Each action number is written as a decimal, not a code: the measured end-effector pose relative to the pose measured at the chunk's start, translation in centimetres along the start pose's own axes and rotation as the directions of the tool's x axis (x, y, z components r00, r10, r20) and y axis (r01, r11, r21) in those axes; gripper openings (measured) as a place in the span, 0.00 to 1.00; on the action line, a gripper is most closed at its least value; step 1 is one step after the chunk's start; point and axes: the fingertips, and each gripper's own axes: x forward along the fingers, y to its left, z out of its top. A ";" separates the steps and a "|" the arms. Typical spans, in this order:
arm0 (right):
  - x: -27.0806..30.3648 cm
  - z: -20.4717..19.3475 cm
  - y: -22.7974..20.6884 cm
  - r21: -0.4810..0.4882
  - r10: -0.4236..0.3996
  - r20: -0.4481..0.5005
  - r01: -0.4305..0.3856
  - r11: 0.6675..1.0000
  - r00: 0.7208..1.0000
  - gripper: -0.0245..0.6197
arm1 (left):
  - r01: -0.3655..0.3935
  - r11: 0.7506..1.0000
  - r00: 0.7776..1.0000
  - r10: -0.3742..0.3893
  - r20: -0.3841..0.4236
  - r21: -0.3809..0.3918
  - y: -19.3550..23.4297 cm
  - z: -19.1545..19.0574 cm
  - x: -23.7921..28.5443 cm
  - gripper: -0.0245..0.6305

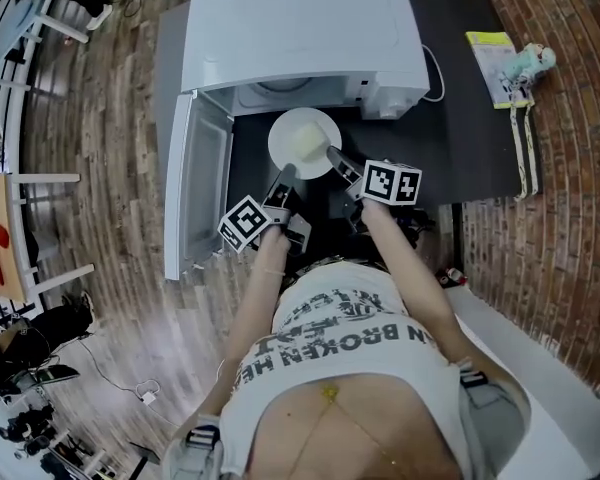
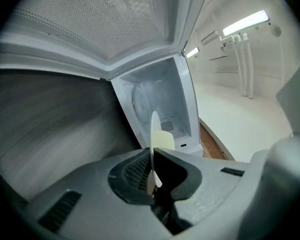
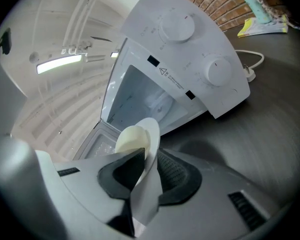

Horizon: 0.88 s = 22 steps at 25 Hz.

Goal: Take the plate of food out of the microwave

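A white plate [image 1: 298, 136] with a pale yellow piece of food [image 1: 310, 144] is held in the air just in front of the open white microwave [image 1: 300, 38]. My left gripper [image 1: 284, 175] is shut on the plate's near-left rim and my right gripper [image 1: 333, 154] is shut on its right rim. In the left gripper view the plate [image 2: 154, 134] shows edge-on between the dark pads, with the food [image 2: 164, 140] beside it. In the right gripper view the plate [image 3: 149, 149] is pinched edge-on too, the food [image 3: 130, 138] on its left.
The microwave door [image 1: 198, 183] hangs open to the left, past the dark table [image 1: 460, 108]. The empty cavity [image 3: 145, 101] lies straight ahead. A yellow-green packet [image 1: 492, 63] and a small toy [image 1: 530, 63] lie at the table's far right. A power cord [image 1: 435, 73] runs beside the microwave.
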 end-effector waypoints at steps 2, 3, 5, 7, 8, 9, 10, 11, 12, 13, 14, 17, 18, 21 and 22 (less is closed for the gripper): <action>-0.1 -0.6 0.7 -0.001 -0.004 0.009 0.004 1.000 1.000 0.16 | 0.008 1.000 1.000 -0.008 -0.006 -0.003 0.1 0.2 -0.8 0.07; -0.1 -0.9 1.1 0.001 -0.007 0.016 0.007 1.000 1.000 0.16 | 0.012 1.000 1.000 -0.012 -0.010 -0.002 0.1 0.3 -1.3 0.07; -0.2 -1.8 2.0 0.006 -0.015 0.028 0.015 1.000 0.999 0.16 | 0.017 1.000 1.000 -0.016 -0.019 0.005 0.2 0.6 -2.5 0.07; -0.4 -2.7 2.7 0.013 -0.025 0.040 0.025 1.000 0.999 0.16 | 0.022 1.000 0.999 -0.022 -0.031 0.006 0.3 0.7 -3.5 0.07; -0.4 -3.1 3.0 0.015 -0.030 0.046 0.029 0.999 0.999 0.16 | 0.025 1.000 0.999 -0.025 -0.036 0.003 0.4 0.8 -4.0 0.07; -0.5 -3.4 3.3 0.016 -0.035 0.050 0.034 0.999 0.998 0.16 | 0.028 1.000 0.999 -0.028 -0.042 -0.001 0.5 0.8 -4.4 0.07; -0.6 -3.9 3.6 0.018 -0.040 0.055 0.039 0.999 0.998 0.16 | 0.029 1.000 0.998 -0.029 -0.049 -0.003 0.6 0.8 -4.9 0.07; -0.8 -4.4 3.8 0.023 -0.045 0.059 0.044 0.999 0.997 0.16 | 0.030 1.000 0.998 -0.030 -0.056 -0.003 0.7 0.8 -5.4 0.07; -1.0 -4.9 4.0 0.031 -0.051 0.065 0.049 0.998 0.997 0.16 | 0.030 1.000 0.997 -0.030 -0.065 -0.001 0.8 0.6 -5.8 0.07; -1.2 -5.4 4.1 0.040 -0.057 0.072 0.054 0.998 0.996 0.16 | 0.031 1.000 0.997 -0.031 -0.074 0.000 0.9 0.4 -6.3 0.07; -1.5 -5.9 4.2 0.049 -0.063 0.080 0.059 0.997 0.995 0.16 | 0.033 0.999 0.996 -0.033 -0.082 0.000 1.1 0.2 -6.7 0.07; -2.1 -7.5 4.7 0.066 -0.078 0.103 0.071 0.995 0.992 0.15 | 0.043 0.999 0.994 -0.043 -0.100 -0.003 1.6 -0.3 -8.2 0.07; -2.3 -8.1 4.8 0.069 -0.082 0.109 0.075 0.995 0.991 0.15 | 0.045 0.999 0.994 -0.045 -0.104 -0.005 1.8 -0.5 -8.7 0.07; -2.9 -9.2 5.0 0.076 -0.089 0.120 0.080 0.994 0.989 0.15 | 0.049 0.999 0.992 -0.049 -0.118 -0.003 2.2 -1.1 -9.6 0.07; -3.2 -9.5 4.9 0.078 -0.089 0.123 0.080 0.994 0.988 0.15 | 0.050 0.999 0.991 -0.049 -0.124 0.002 2.2 -1.3 -9.8 0.07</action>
